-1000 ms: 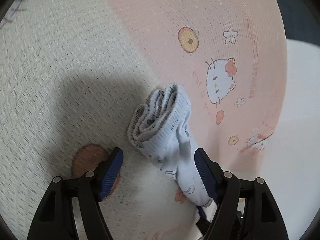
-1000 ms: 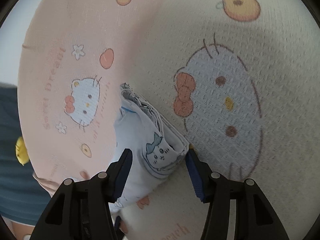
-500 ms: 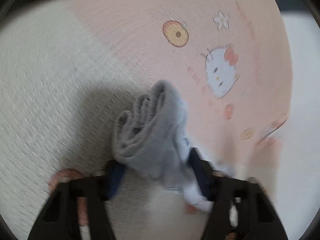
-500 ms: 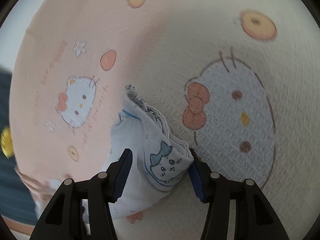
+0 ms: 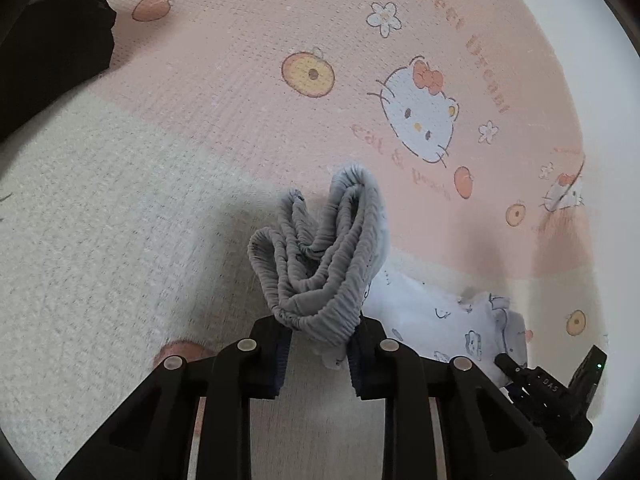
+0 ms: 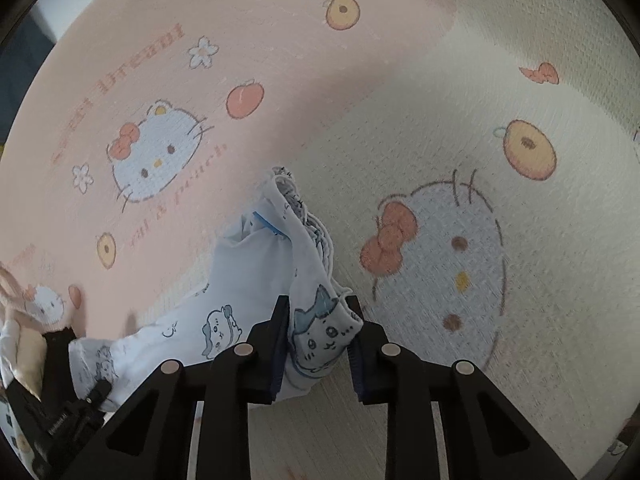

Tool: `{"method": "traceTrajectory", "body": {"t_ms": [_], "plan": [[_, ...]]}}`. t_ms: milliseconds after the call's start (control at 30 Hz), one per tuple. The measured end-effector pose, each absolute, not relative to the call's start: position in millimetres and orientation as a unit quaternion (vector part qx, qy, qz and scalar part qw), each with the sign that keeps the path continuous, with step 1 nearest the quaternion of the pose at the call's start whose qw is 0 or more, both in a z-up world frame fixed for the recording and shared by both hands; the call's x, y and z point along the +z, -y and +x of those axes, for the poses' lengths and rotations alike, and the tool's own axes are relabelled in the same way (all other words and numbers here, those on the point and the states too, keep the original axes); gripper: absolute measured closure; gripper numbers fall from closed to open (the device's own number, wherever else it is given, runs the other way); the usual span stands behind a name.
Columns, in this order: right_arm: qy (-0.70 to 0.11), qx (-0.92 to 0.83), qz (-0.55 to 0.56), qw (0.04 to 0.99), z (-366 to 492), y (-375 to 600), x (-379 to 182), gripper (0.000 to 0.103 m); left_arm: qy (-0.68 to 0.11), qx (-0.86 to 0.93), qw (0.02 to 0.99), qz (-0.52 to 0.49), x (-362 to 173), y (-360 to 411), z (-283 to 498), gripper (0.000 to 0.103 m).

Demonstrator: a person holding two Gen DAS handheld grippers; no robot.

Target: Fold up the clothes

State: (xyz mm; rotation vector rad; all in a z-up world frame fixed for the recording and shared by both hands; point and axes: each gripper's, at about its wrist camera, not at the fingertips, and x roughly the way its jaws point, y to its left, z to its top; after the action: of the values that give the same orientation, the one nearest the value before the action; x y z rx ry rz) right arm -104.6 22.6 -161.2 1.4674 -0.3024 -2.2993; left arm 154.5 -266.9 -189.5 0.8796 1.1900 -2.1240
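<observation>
A small pale blue garment with cartoon cat prints is held between both grippers above a pink and cream cartoon-cat mat. In the left wrist view my left gripper (image 5: 320,344) is closing its jaws on the garment's grey ribbed elastic end (image 5: 320,248), which bunches up in front of the pads. In the right wrist view my right gripper (image 6: 320,340) is closing on the printed end of the garment (image 6: 320,332); the rest of the cloth (image 6: 240,292) hangs off to the left. Each gripper's black frame shows at the edge of the other's view.
The mat (image 5: 240,80) covers the surface under both grippers. A dark cloth (image 5: 52,52) lies at the far left in the left wrist view. White floor (image 5: 580,40) shows past the mat's right edge. A sleeve shows at the left edge (image 6: 16,340) in the right wrist view.
Both grippers have closed from wide open onto the garment's two ends and lifted it off the mat. Both views have rolled, and the mat looks farther away.
</observation>
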Motion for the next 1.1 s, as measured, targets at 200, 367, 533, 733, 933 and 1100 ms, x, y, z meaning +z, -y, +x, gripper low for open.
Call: {"method": "traceTrajectory", "body": {"t_ms": [200, 367, 533, 733, 933, 1100], "plan": [[0.125, -0.807, 0.541, 0.203, -79, -43, -162, 0.079, -0.471, -0.776, 0.256, 0.334, -197, 263, 186, 0.082], [0.159, -0.79, 0.555, 0.208, -64, -67, -170, 0.079, -0.506, -0.762, 0.244, 0.322, -202, 263, 211, 0.082], [0.165, -0.789, 0.555, 0.207, -57, -79, -178, 0.079, -0.5, -0.763, 0.243, 0.33, -204, 254, 223, 0.082], [0.141, -0.8, 0.545, 0.208, -55, -82, -180, 0.08, -0.498, -0.762, 0.241, 0.336, -209, 253, 222, 0.081], [0.113, -0.804, 0.549, 0.199, -59, -69, -188, 0.079, -0.541, -0.74, 0.238, 0.32, -220, 258, 228, 0.075], [0.005, -0.825, 0.542, 0.162, -44, -41, -171, 0.043, -0.558, -0.726, 0.249, 0.314, -214, 263, 234, 0.046]]}}
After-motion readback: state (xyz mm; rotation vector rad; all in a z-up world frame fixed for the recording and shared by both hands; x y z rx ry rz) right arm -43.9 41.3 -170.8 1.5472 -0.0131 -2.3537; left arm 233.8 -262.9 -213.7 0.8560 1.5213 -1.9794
